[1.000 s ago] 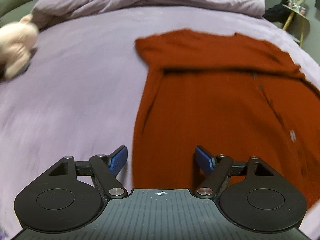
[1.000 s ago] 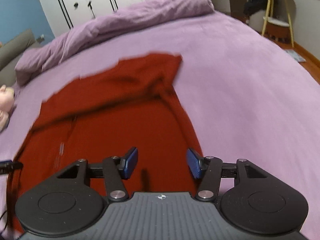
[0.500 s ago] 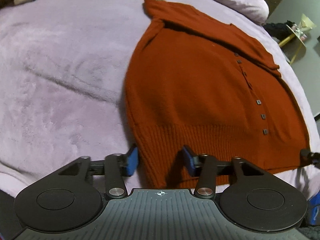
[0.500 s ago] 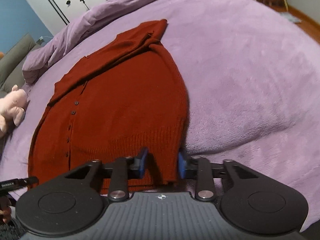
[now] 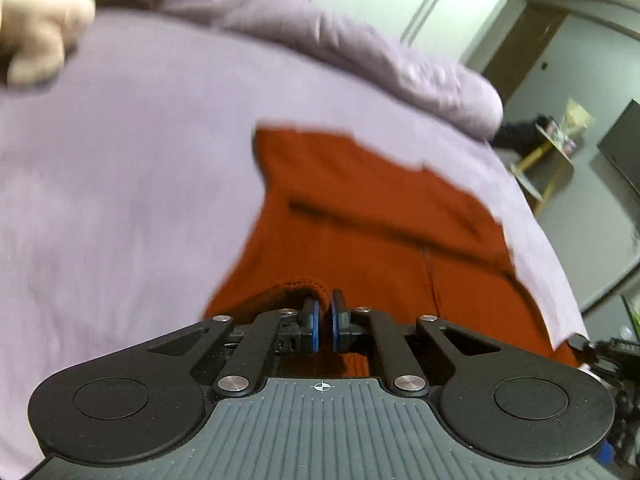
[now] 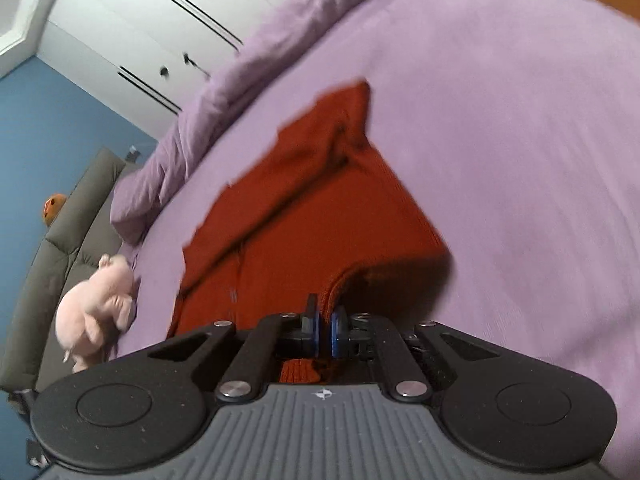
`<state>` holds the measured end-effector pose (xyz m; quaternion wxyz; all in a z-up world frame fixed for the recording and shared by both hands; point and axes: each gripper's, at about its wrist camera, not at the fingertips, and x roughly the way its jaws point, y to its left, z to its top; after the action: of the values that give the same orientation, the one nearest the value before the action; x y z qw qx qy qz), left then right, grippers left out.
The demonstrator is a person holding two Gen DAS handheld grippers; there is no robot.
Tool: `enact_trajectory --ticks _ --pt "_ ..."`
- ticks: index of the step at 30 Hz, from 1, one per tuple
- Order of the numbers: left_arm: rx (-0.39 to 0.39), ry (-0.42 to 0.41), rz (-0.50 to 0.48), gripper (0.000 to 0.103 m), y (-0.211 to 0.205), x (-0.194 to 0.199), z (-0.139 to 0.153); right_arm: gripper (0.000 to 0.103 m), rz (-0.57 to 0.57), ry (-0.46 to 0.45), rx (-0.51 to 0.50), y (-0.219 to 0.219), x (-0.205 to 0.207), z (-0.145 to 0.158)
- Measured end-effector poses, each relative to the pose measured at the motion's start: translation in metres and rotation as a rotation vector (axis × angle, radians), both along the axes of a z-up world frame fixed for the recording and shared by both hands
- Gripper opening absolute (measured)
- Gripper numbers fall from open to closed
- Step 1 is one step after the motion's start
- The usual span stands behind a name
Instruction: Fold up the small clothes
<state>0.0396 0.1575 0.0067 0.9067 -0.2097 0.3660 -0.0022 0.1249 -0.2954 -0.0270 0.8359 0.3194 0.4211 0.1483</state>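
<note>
Clamping the ribbed hem of a rust-red knitted cardigan [image 5: 360, 216] between closed blue pads, left gripper [image 5: 324, 326] at the garment's near left corner, hem edge bunched and raised just beyond the fingertips. Pinching the same cardigan [image 6: 304, 216] likewise at its near right corner, right gripper [image 6: 325, 332], pads pressed together on the ribbing, a fold of knit lifted off the cover and casting a dark shadow beneath. Spread otherwise flat across the middle of a lilac bed cover [image 5: 120, 184], body toward the near edge of the bed, collar and folded-in sleeves toward the far edge. Running up the centre of the garment, a button line, blurred in both views. Heaped along the far edge of the bed, a rumpled lilac duvet [image 5: 360, 52]. Lying at the far left corner of the bed, well apart from the cardigan, a pink plush toy [image 6: 96, 304], beside a grey padded headboard [image 6: 60, 256]. Standing past the far right corner, off the bed, a small yellow-legged side table [image 5: 548, 160] bearing a few small items too blurred to tell.
</note>
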Motion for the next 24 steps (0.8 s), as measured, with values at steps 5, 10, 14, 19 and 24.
enact_trajectory --ticks 5,10,14,19,24 --pt "0.190 -0.033 0.048 0.008 -0.019 0.052 -0.002 0.004 -0.013 -0.124 -0.206 0.036 0.050 0.015" --pt "0.232 -0.003 0.015 0.019 -0.030 0.073 -0.024 0.007 0.060 -0.170 -0.482 0.074 0.080 0.008" --pt "0.226 -0.024 -0.036 0.039 -0.015 0.067 -0.034 0.030 0.056 -0.238 -0.583 0.070 0.070 0.010" --pt "0.255 0.013 -0.102 0.046 -0.006 0.075 -0.049 0.044 0.169 -0.265 -0.642 0.061 0.070 0.001" --pt "0.263 0.005 -0.155 0.056 -0.011 0.085 -0.051 0.044 0.293 -0.259 -0.645 0.074 0.082 -0.006"
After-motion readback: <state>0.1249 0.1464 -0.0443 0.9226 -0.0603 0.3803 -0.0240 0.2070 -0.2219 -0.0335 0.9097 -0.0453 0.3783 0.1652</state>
